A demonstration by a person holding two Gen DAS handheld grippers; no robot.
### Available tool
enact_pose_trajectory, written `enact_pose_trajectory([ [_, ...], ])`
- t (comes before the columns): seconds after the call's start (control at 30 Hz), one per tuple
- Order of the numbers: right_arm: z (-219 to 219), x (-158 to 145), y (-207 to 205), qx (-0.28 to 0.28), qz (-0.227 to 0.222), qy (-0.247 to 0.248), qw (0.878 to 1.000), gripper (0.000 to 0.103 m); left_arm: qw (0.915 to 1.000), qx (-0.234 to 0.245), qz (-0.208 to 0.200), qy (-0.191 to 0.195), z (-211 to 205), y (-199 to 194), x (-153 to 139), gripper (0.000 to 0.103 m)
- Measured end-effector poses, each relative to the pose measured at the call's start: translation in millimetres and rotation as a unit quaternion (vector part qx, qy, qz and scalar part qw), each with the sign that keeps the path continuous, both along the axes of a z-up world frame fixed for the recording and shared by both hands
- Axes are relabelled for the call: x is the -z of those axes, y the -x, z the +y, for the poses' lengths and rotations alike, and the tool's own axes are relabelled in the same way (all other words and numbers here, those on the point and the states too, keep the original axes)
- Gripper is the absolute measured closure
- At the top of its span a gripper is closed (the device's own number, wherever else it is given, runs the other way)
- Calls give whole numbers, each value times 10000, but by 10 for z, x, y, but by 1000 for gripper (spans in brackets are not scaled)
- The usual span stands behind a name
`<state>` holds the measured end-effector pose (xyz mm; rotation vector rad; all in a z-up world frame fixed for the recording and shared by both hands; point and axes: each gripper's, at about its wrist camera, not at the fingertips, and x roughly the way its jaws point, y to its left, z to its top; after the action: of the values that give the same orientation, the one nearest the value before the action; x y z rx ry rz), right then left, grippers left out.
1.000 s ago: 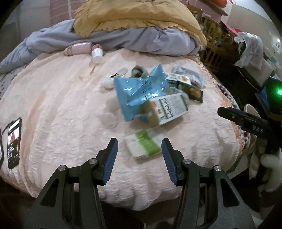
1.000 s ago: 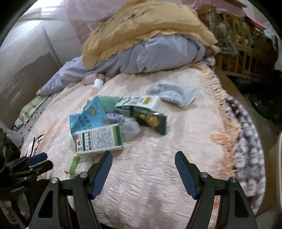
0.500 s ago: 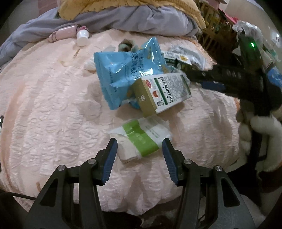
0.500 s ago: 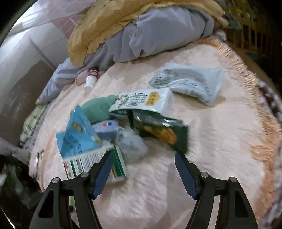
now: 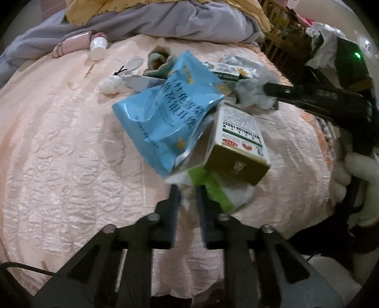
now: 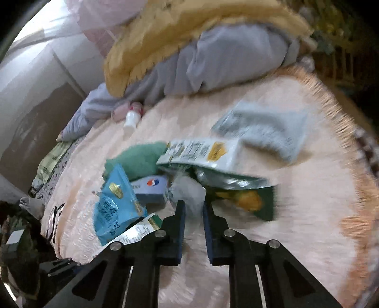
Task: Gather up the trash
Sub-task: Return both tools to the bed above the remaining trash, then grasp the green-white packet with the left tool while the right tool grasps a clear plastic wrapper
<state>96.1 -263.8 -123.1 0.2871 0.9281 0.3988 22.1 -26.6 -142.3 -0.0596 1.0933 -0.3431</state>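
Trash lies heaped on the pink bedspread (image 5: 71, 142). My left gripper (image 5: 187, 189) has its jaws closing, and the pads pinch the near end of a green-and-white wrapper (image 5: 213, 189), which sticks out from under a green carton (image 5: 239, 144) and a blue snack bag (image 5: 170, 113). My right gripper (image 6: 193, 205) is closing too, its pads squeezing a crumpled grey-white wad (image 6: 189, 189). The left wrist view shows that wad (image 5: 251, 94) at the right gripper's tip. A dark green chip bag (image 6: 244, 196), a white packet (image 6: 203, 151) and a grey pouch (image 6: 265, 128) lie beyond.
A white bottle (image 5: 98, 46) and a pink item lie by the piled grey and yellow blankets (image 5: 165, 21) at the far side. The bedspread's fringed edge (image 6: 341, 118) runs along the right, with wooden furniture (image 5: 284, 30) past it. A fluffy white sleeve (image 5: 360, 165) holds the right gripper.
Both grippers moved in closer to the heap and went from wide open to shut, the left onto the green-and-white wrapper, the right onto the crumpled wad.
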Motion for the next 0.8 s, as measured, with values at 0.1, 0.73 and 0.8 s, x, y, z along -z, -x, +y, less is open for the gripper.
enact_pose_trajectory([
  [0.1, -139, -163, 149, 74, -193, 41, 9998, 89, 9997, 171, -72, 148, -36, 94, -115, 100],
  [0.73, -425, -297, 815, 35, -271, 125, 9995, 89, 9949, 937, -203, -328, -258, 103, 8, 35],
  [0.8, -405, -226, 754, -50, -211, 146, 9997, 89, 9935, 1067, -122, -389, -340, 24, 103, 35],
])
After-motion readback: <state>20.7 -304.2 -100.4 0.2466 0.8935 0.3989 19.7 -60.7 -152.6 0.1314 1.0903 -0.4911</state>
